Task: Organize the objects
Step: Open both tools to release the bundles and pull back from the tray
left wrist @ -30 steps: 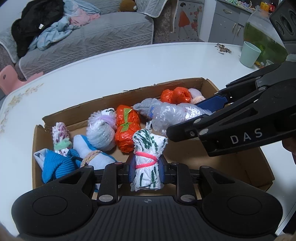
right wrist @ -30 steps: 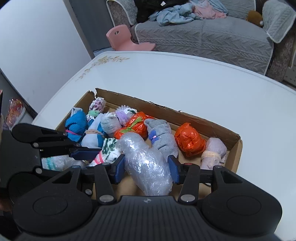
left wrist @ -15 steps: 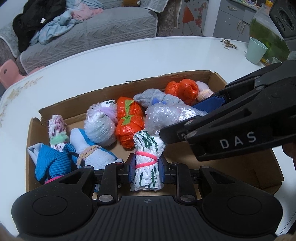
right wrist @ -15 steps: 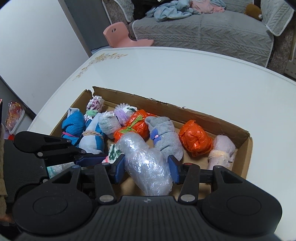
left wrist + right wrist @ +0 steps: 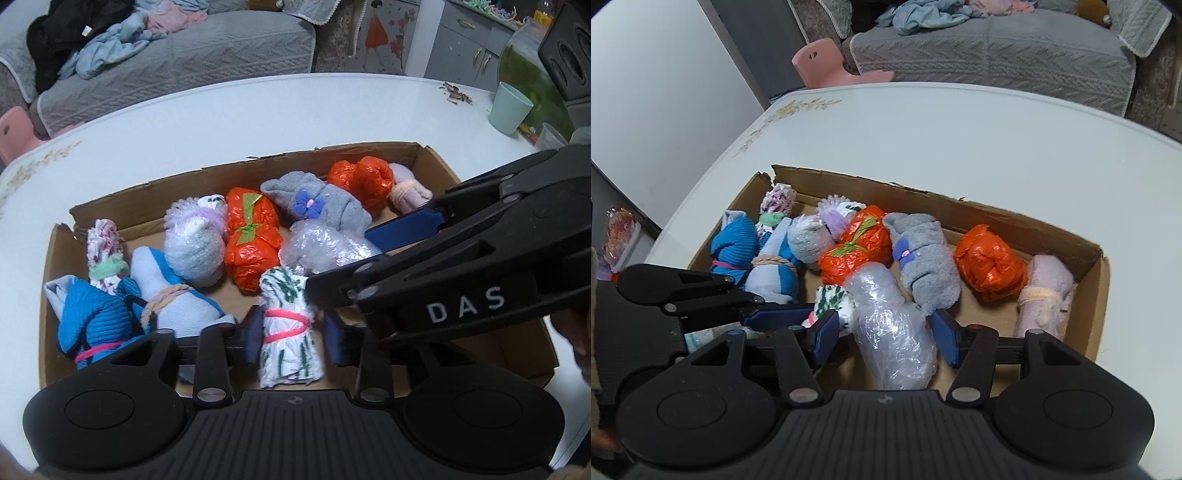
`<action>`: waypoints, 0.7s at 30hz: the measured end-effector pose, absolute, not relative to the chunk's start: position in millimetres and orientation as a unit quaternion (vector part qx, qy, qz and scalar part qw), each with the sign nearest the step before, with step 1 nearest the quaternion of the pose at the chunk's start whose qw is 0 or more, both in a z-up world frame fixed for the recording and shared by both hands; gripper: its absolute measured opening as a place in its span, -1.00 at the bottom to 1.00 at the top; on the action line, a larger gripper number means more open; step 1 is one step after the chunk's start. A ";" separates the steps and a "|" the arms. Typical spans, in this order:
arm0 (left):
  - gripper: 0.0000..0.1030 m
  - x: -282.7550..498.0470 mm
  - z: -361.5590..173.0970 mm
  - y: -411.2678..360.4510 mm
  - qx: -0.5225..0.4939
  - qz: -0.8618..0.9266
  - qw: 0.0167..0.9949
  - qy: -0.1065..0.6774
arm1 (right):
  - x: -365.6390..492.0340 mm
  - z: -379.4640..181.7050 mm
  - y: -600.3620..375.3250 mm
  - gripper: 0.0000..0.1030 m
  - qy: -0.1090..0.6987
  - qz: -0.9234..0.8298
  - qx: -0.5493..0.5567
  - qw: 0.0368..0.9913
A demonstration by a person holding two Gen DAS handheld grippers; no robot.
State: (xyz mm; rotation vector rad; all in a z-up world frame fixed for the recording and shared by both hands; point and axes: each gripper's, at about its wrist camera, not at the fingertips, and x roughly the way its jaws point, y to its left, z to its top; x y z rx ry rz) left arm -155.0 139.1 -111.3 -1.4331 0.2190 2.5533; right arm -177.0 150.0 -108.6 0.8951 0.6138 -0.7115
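Right hand-held gripper (image 5: pixel 402 236) hides the bubble-wrap bundle's (image 5: pixel 325 247) near end.

Black ribbed gripper bodies, silver screws, blue fingers (image 5: pixel 253 330), white "DAS" lettering

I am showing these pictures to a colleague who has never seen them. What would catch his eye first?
Probably the cardboard box on the white table, filled with small tied bundles; two orange plastic bundles stand out most. Next, both grippers reach into its near side: the left gripper has the white and green cloth roll between its fingers, the right gripper the clear bubble-wrap roll.
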 end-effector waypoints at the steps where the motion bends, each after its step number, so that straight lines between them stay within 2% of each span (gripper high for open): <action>1: 0.03 -154.5 -110.5 140.3 -0.484 0.865 0.104 0.077 | -177.1 -108.4 150.0 0.06 0.284 -0.330 0.419 0.797; 3: 0.16 -153.5 -108.4 143.9 -0.479 0.867 0.106 0.088 | -179.1 -107.9 149.5 0.09 0.277 -0.328 0.427 0.796; 8: 0.22 -150.0 -99.0 144.1 -0.478 0.866 0.110 0.101 | -186.4 -103.4 149.5 0.13 0.263 -0.328 0.436 0.795; 12: 0.45 -138.3 -84.5 143.9 -0.469 0.868 0.114 0.113 | -192.9 -93.1 154.0 0.13 0.266 -0.348 0.414 0.798; 21: 0.56 -97.4 -59.7 132.3 -0.482 0.860 0.110 0.128 | -210.5 -72.1 180.9 0.16 0.271 -0.377 0.377 0.801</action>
